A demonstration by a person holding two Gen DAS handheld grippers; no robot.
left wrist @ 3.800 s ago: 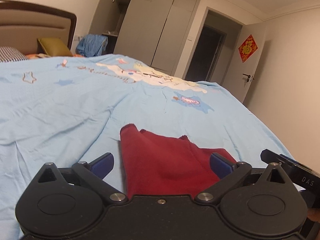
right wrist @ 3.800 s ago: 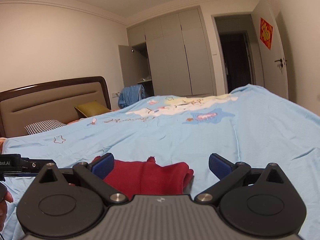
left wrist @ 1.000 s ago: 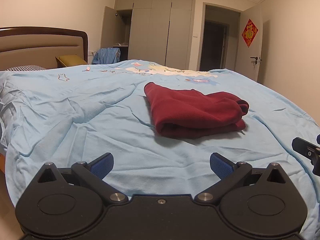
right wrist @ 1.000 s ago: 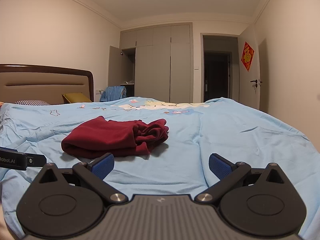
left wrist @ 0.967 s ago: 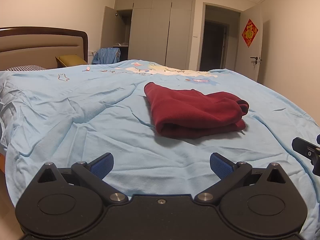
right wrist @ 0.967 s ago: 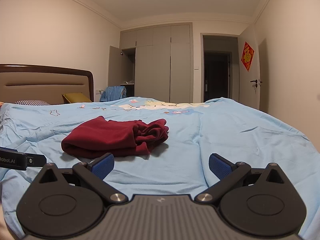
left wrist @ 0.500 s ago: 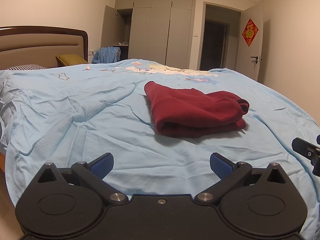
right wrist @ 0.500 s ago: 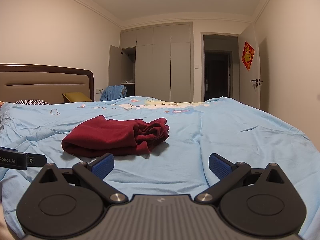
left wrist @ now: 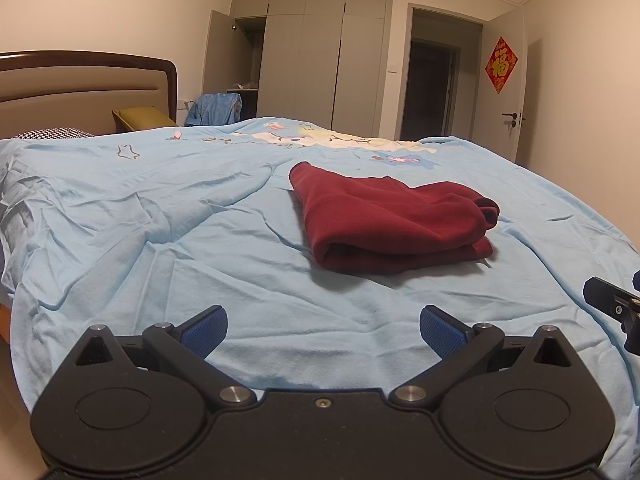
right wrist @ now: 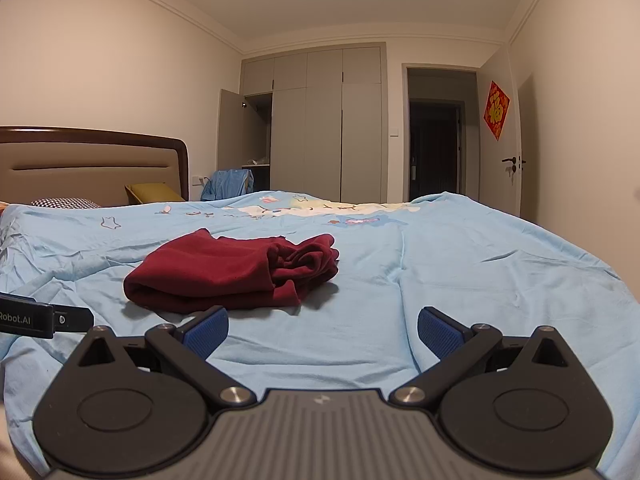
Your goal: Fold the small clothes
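— Headboard [left wrist: 80,80] at far left, padded, with a dark wooden frame?
— Yes. Just in front of it, checked pillow [left wrist: 52,134] and olive cushion [left wrist: 140,118], side by side at the top of the bed.
— Further right?
— Blue cloth [left wrist: 216,108] draped over something hidden behind the bed, beside the grey wardrobe [left wrist: 320,52], leftmost panel swung open. Then a dark doorway [left wrist: 428,88], then a red paper decoration [left wrist: 501,65] stuck on the open white door [left wrist: 516,92].
— And the bed itself?
— Covered by a light-blue bedspread [left wrist: 160,220], creased, with a cartoon print toward the far side.
— Left gripper [left wrist: 324,326]?
— Spread wide, blue pads [left wrist: 204,328] far apart, holding nothing, low over the near edge of the bedspread.
— Location of the red garment [left wrist: 392,220]?
— Lying on the bedspread ahead of both tools. Slightly right of centre from the left wrist camera, left of centre [right wrist: 224,276] from the right one. Folded over in layers, rounded fold toward the near-left, bunched loose ends at the right. Touched by neither tool.
— Right gripper [right wrist: 322,328]?
— Likewise gaping, fingers well apart and empty, near the bed's edge. Just beside the left one: black body poking in at the right rim of the left view.
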